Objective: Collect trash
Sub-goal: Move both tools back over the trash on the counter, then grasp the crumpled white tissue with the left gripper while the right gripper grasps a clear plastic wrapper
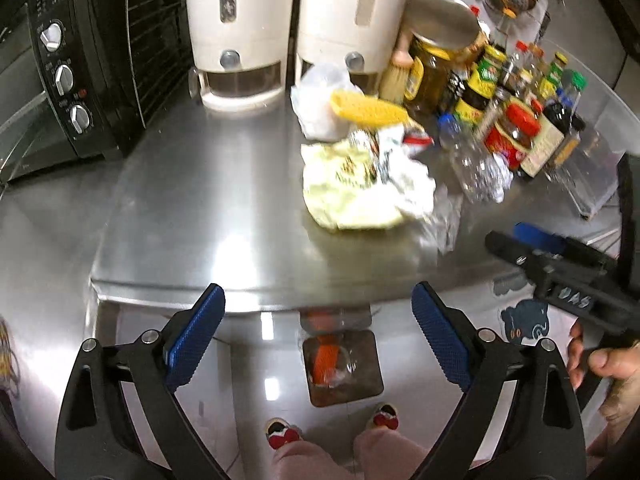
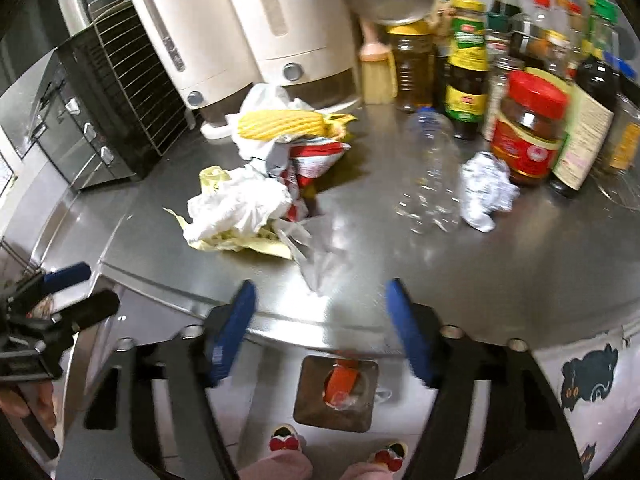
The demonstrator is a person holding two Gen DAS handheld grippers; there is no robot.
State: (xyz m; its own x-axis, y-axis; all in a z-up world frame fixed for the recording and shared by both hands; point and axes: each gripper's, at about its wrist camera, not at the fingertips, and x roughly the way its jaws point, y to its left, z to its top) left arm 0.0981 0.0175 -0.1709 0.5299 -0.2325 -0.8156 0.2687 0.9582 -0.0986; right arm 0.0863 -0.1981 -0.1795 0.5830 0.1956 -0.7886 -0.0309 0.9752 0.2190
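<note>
Two white canisters (image 1: 240, 32) against steel counter (image 1: 192, 200) back.

the only marking that can be half read is a row of pale raised letters, roughly "das", on the black body of the right gripper (image 1: 570, 298) in the left wrist view. the labels on the sauce bottles (image 2: 466, 60), the red-lidded jar (image 2: 528, 128) and the crumpled red wrapper (image 2: 312, 160) are too blurred to read.
</note>
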